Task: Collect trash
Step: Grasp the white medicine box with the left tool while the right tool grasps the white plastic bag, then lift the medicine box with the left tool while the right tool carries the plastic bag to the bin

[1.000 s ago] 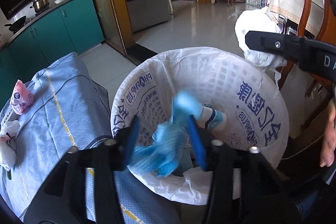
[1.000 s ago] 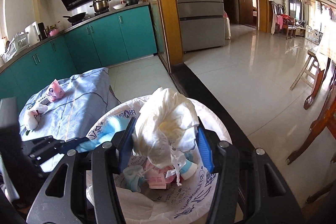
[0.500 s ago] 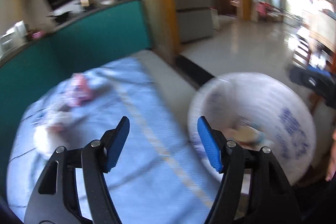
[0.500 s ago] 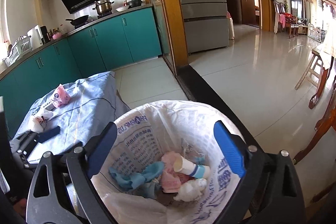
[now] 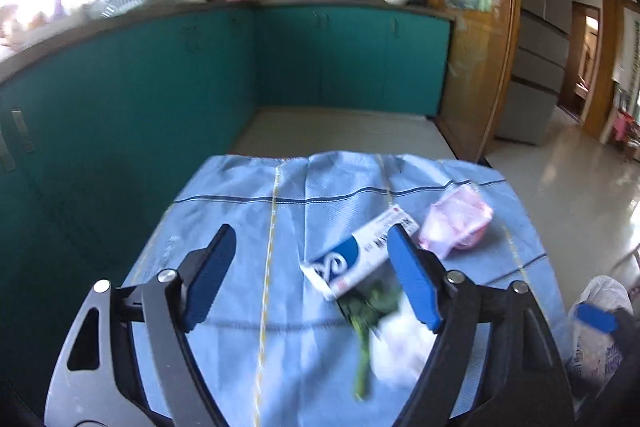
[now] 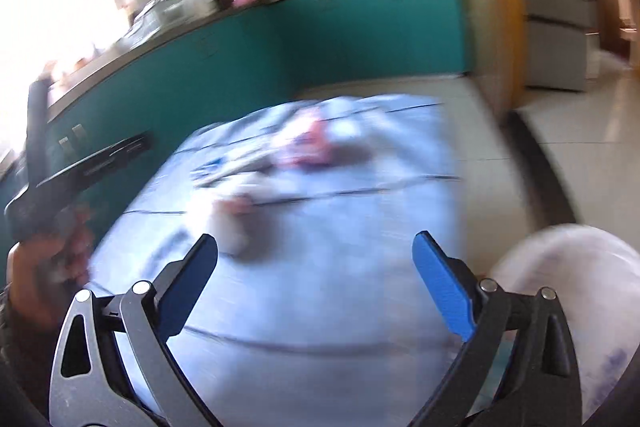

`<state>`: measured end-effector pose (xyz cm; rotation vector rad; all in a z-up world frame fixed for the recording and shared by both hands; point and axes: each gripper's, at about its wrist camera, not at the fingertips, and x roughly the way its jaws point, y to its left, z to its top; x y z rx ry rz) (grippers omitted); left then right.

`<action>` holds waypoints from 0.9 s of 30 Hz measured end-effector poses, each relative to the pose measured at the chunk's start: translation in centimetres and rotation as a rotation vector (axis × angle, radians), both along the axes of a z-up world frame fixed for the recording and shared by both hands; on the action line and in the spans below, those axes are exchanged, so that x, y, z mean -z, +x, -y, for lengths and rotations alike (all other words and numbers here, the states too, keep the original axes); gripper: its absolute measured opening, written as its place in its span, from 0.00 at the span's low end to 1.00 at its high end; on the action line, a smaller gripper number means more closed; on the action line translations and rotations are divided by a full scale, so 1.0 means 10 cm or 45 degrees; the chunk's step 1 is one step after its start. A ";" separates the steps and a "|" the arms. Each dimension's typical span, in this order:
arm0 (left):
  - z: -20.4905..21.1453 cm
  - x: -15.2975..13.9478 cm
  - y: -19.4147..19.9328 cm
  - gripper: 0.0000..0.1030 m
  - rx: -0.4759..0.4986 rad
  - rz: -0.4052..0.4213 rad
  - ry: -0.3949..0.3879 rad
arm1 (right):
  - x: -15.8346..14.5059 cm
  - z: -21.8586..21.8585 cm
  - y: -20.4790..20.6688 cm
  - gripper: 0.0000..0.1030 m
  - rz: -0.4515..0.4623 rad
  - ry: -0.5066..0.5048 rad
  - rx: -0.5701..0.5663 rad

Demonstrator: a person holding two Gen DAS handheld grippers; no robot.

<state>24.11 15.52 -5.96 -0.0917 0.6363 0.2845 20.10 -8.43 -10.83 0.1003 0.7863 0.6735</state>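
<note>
We see left gripper [image 5: 310, 267] opening, empty | right gripper [image 6: 316, 283] opening, empty | blue-and-white flat carton [image 5: 358, 258], seemingly a pink crumpled wrapper [image 5: 456, 225], near blue cloth-covered bench [image 5: 240, 307] right edge

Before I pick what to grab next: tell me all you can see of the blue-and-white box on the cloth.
The blue-and-white box is a long, flat carton, apparently cardboard: white with a blue panel, dark print and a red strip at its near end. It lies flat and slanted on the blue cloth, unheld. A green sprig sits at its near end, a pink packet beyond.
</note>
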 end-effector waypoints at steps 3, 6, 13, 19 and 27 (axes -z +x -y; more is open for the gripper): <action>-0.22 0.21 0.25 0.76 0.061 -0.060 -0.040 | 0.16 -0.62 0.16 0.93 -0.034 -0.087 -0.100; -0.34 0.42 0.42 0.77 0.120 -0.133 -0.104 | 0.32 -0.96 0.28 0.93 -0.060 -0.134 -0.145; -0.31 0.56 0.69 0.92 0.356 -0.099 -0.221 | 0.50 -0.90 0.47 0.41 -0.220 -0.018 -0.175; 0.18 0.83 1.01 0.93 0.506 -0.286 0.034 | 0.33 -0.20 0.26 0.41 -0.193 -0.026 -0.130; 0.34 0.91 0.95 0.48 0.488 -0.379 0.068 | 0.38 0.08 0.07 0.70 -0.139 -0.166 -0.064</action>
